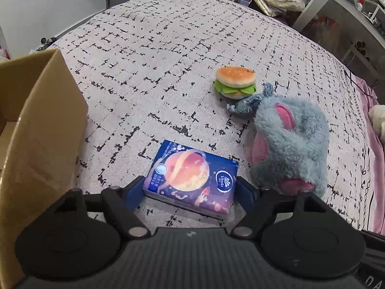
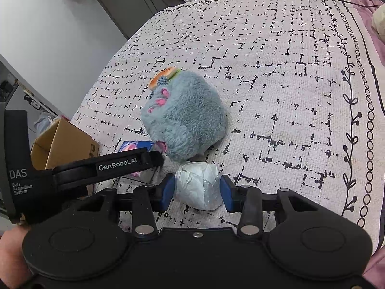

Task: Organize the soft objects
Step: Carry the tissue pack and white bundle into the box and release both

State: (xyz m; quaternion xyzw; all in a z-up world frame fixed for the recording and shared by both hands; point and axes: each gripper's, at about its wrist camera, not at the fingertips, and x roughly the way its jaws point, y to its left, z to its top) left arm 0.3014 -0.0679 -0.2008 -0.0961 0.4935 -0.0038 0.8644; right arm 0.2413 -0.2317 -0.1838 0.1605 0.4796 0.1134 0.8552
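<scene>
— What's in your left gripper?
— A tissue pack, low centre; my pads sit at its sides, contact unclear.
— The right gripper?
— Clamped on a pale wrapped bundle, bottom centre, just below the grey plush. The cardboard box is at left.

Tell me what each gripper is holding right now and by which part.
Right gripper clamps the white wrapped bundle by its sides. Left gripper straddles the tissue pack; a grip cannot be told.
</scene>
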